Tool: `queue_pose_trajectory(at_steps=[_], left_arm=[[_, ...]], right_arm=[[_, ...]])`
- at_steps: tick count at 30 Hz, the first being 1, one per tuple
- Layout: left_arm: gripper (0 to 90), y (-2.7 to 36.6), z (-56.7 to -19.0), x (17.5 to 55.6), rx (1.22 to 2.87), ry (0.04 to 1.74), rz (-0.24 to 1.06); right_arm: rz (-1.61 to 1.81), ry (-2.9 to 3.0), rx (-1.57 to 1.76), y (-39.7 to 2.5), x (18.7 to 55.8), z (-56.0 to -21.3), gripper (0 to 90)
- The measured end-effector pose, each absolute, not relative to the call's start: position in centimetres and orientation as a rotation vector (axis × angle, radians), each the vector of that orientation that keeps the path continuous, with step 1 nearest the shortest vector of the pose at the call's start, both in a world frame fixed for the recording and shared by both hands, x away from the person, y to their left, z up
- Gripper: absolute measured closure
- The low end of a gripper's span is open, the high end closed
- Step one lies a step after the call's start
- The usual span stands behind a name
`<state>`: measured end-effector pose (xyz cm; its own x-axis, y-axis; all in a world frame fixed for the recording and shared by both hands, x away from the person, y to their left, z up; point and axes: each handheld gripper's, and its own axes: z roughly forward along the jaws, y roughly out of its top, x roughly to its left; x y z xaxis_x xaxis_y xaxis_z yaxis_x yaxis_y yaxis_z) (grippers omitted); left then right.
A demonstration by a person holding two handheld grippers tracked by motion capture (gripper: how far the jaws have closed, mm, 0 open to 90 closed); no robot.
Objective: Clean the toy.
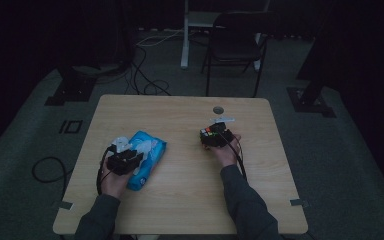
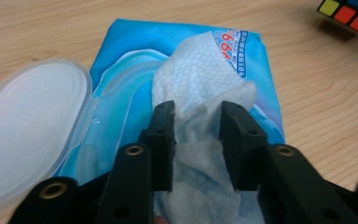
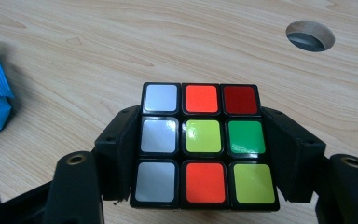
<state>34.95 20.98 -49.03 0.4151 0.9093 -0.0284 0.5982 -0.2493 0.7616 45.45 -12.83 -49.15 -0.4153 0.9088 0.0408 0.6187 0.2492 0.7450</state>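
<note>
Red digits "99" on blue wipes pack, small print beneath too blurred

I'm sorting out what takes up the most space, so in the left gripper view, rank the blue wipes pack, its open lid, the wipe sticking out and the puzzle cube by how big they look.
1. Blue wipes pack
2. Open lid and wipe: too alike to rank
3. Puzzle cube, far off and cut by the edge, so unsure

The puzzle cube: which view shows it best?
The right gripper view: the puzzle cube sits large between that gripper's jaws. The left gripper view catches a corner; the high view shows it small.
</note>
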Motion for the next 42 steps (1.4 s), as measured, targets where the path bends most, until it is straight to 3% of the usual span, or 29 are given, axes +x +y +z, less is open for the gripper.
queue_pose_trajectory(at_steps=[6,10,19,20,31,34,35,36,37,41,42], left_arm=[[77.5,20.9,-48.7,35.0,1.930,1.283,0.570],[87.8,21.3,-48.4,35.0,1.913,1.307,0.592],[89.5,20.3,-45.3,33.4,1.866,1.130,0.552],[89.5,20.1,-44.3,32.8,1.800,1.076,0.469],[89.6,19.2,-41.6,30.8,1.726,0.888,0.346],[89.5,19.2,-40.8,30.3,1.741,0.901,0.489],[88.9,19.4,-41.3,30.7,1.790,0.994,0.638],[88.6,19.4,-41.3,30.7,1.790,0.994,0.638],[87.9,19.9,-42.5,31.5,1.841,1.089,0.723],[82.2,20.6,-44.7,32.8,1.915,1.211,0.772],[72.2,20.8,-45.5,33.4,1.945,1.243,0.748]], right_arm=[[0.994,2.132,1.395,-12.9,45.5,-49.2,34.1],[0.991,2.132,1.395,-12.8,45.5,-49.2,34.1],[0.996,2.132,1.383,-12.6,45.4,-49.0,34.1],[0.996,2.133,1.383,-12.6,45.4,-49.0,34.1],[1.002,2.126,1.378,-12.5,45.3,-48.8,34.1],[1.006,2.126,1.376,-12.5,45.3,-48.8,34.1],[1.006,2.127,1.370,-12.5,45.2,-48.8,34.1],[1.006,2.128,1.368,-12.4,45.2,-48.7,34.1],[1.006,2.128,1.363,-12.4,45.1,-48.7,34.1],[1.002,2.122,1.354,-12.5,45.1,-48.6,34.1],[1.005,2.118,1.358,-12.6,45.1,-48.5,34.1]])
